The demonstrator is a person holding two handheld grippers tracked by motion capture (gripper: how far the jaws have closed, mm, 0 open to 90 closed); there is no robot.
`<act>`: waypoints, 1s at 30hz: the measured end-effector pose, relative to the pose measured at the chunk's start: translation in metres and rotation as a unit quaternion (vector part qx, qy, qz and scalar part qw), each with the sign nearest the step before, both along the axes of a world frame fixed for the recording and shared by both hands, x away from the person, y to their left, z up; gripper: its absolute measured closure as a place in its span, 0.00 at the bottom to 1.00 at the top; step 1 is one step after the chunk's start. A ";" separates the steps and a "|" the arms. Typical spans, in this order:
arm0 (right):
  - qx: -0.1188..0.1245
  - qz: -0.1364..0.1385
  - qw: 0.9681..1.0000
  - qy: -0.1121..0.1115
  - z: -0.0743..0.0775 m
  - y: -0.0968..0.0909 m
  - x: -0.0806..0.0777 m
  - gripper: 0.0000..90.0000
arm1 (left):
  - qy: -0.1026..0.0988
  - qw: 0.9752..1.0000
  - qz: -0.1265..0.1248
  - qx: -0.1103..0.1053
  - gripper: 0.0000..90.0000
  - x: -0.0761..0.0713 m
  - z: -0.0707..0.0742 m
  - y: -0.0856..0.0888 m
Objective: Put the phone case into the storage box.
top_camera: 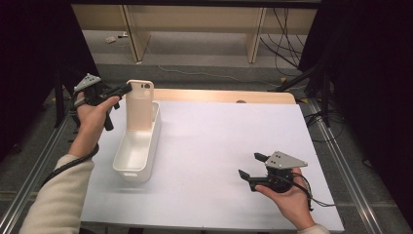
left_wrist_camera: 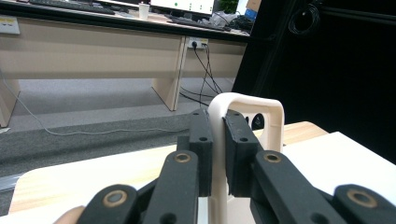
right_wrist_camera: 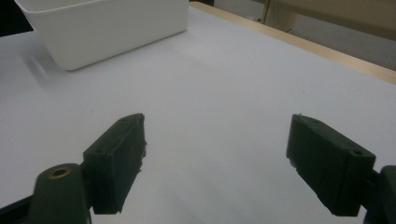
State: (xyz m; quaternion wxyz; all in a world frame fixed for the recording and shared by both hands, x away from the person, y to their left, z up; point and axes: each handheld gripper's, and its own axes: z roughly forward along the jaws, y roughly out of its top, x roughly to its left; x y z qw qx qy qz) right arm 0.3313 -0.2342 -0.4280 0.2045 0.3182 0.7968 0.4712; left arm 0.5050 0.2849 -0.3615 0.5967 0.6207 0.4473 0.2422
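Observation:
A cream phone case (top_camera: 140, 105) stands upright in the far end of a white bin (top_camera: 127, 165) on the left of the table. My left gripper (top_camera: 125, 90) is shut on the case's upper left edge. In the left gripper view the black pads (left_wrist_camera: 201, 154) squeeze the thin cream rim (left_wrist_camera: 217, 140) of the case. My right gripper (top_camera: 251, 166) hovers low over the table at the front right, held in a hand. Its jaws stand wide open with nothing between them, and its pads (right_wrist_camera: 116, 161) show over bare white surface.
The white tabletop (top_camera: 219, 146) has a wooden strip (top_camera: 224, 95) along its far edge. Beyond it are grey floor, desk legs (top_camera: 254, 41) and loose cables (top_camera: 287, 46). Metal rails (top_camera: 348, 170) run along both sides of the table.

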 end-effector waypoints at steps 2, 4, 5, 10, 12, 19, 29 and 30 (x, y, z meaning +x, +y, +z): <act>0.005 0.002 1.000 -0.007 -0.001 0.000 0.000 0.23 | 0.001 1.000 0.001 0.001 0.92 0.001 -0.001 0.000; 0.007 0.002 1.000 -0.001 -0.001 0.000 -0.001 0.23 | 0.003 1.000 0.003 0.002 0.92 0.002 -0.003 0.000; -0.001 -0.001 1.000 -0.001 0.000 -0.002 -0.001 0.23 | 0.003 1.000 0.002 0.002 0.92 0.002 -0.003 0.000; 0.006 0.000 1.000 -0.006 -0.001 -0.002 -0.001 0.23 | 0.003 1.000 0.002 0.004 0.92 0.004 -0.004 -0.001; 0.002 -0.002 1.000 -0.002 0.000 -0.003 -0.002 0.23 | 0.004 1.000 0.003 0.005 0.92 0.005 -0.005 -0.001; 0.014 -0.002 1.000 -0.011 0.001 -0.004 -0.004 0.24 | 0.003 1.000 0.006 0.007 0.92 0.007 -0.006 -0.001; 0.015 -0.005 1.000 -0.014 0.001 -0.009 -0.006 0.24 | 0.006 1.000 0.009 0.013 0.92 0.012 -0.011 -0.002; 0.011 -0.010 1.000 -0.013 0.001 -0.010 -0.007 0.24 | 0.007 1.000 0.010 0.014 0.92 0.012 -0.011 -0.002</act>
